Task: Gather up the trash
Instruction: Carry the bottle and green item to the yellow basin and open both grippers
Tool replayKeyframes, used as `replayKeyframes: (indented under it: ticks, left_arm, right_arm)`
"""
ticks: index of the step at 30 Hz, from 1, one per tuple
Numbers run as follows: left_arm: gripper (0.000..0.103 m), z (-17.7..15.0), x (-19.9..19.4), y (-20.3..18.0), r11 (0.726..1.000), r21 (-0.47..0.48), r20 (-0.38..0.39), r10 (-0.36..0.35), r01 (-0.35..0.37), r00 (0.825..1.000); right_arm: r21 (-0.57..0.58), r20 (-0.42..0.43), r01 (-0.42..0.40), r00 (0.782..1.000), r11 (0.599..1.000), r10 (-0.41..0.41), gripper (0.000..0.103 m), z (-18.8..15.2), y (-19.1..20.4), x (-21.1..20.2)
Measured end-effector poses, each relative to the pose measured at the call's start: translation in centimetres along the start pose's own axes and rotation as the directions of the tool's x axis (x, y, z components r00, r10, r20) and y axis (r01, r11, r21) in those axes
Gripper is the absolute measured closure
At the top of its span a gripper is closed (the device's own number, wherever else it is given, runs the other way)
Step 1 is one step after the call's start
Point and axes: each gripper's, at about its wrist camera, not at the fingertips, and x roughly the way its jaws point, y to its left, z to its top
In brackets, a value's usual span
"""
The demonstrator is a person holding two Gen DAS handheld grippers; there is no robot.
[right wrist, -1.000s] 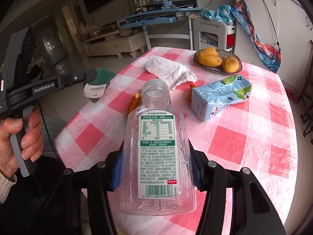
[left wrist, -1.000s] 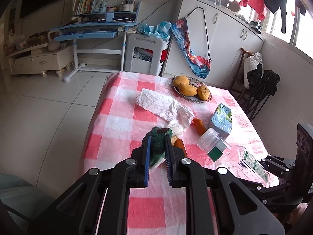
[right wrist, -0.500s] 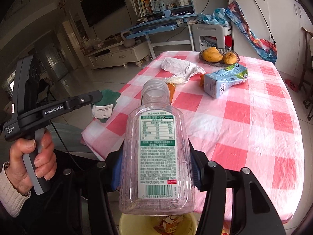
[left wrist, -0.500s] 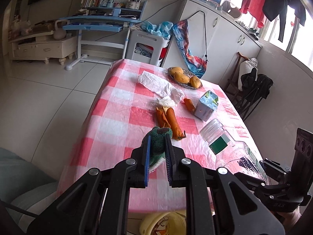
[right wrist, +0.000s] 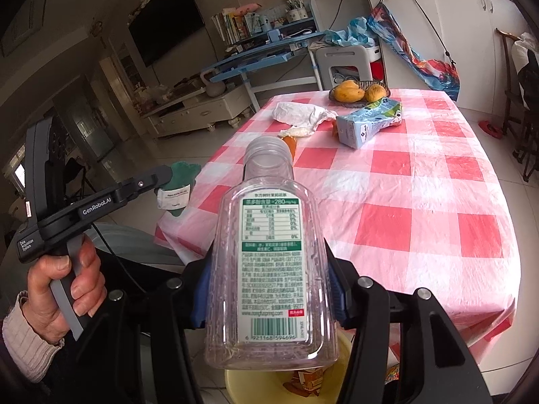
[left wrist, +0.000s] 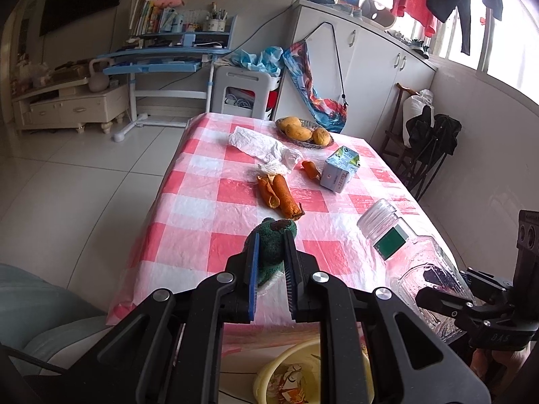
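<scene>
The left gripper is clenched on a green wrapper, its blue pads pressing both sides, with the wrapper's white label end poking out below. In the right wrist view that gripper sits at 9 o'clock, held by a hand in a ribbed cuff, and the wrapper hangs off the table's near-left edge. The right gripper grasps a clear bottle across its body, open neck pointing toward 12 o'clock, label up. In the left wrist view the bottle lies at 4 o'clock. A yellow bin shows at 6 o'clock, below the table edge, with scraps inside. On the checked table remain orange peels, a carton at 1 o'clock, crumpled paper and a fruit dish at 12 o'clock.
</scene>
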Motion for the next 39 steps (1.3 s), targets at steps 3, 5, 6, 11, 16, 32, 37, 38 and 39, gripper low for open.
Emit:
replayKeyframes:
  ticks: [3, 5, 6, 11, 16, 32, 37, 38, 39]
  left_arm:
    - [0.089, -0.4, -0.6, -0.3, 1.0, 0.011, 0.008, -0.003, 0.003, 1.0]
    - [0.089, -0.7, -1.0, -0.5, 1.0, 0.017, 0.013, -0.007, 0.007, 1.0]
    - [0.089, -0.8, -1.2, -0.6, 1.0, 0.019, 0.017, -0.011, 0.01, 1.0]
    - [0.089, -1.2, -2.0, -1.0, 0.999, 0.033, 0.039, -0.027, 0.026, 0.999]
    - [0.089, -1.7, -2.7, -1.5, 0.998, 0.047, 0.062, -0.044, 0.042, 0.997]
    - [0.089, -2.7, -4.5, -2.5, 0.994, 0.084, 0.088, -0.083, 0.076, 0.993]
    - [0.089, -2.8, -4.6, -2.5, 0.993, 0.085, 0.088, -0.088, 0.081, 0.992]
    - [0.089, -2.8, -4.5, -2.5, 0.993, 0.086, 0.088, -0.09, 0.082, 0.992]
    - [0.089, -2.8, -4.5, -2.6, 0.993, 0.087, 0.086, -0.091, 0.084, 0.992]
  right_arm:
    - [0.007, 0.011, -0.002, 1.0, 1.0, 0.002, 0.049, -0.3, 0.1, -0.4]
    - [0.011, 0.021, -0.005, 1.0, 1.0, 0.005, 0.049, -0.5, 0.2, -0.7]
    - [0.012, 0.03, -0.008, 1.0, 1.0, 0.008, 0.049, -0.5, 0.2, -0.9]
    - [0.01, 0.071, -0.024, 0.997, 1.0, 0.023, 0.049, -0.8, 0.6, -2.0]
    - [0.014, 0.11, -0.032, 0.993, 0.999, 0.03, 0.049, -1.1, 0.8, -3.0]
    - [0.003, 0.059, -0.05, 0.997, 0.999, 0.05, 0.049, -2.6, 2.0, -3.1]
    - [-0.001, -0.071, -0.03, 0.997, 1.0, 0.029, 0.049, -4.1, 2.5, -1.3]
    - [-0.003, -0.101, -0.023, 0.995, 1.0, 0.023, 0.049, -4.5, 2.6, -0.9]
    - [-0.006, -0.131, -0.017, 0.991, 1.0, 0.016, 0.049, -4.8, 2.7, -0.5]
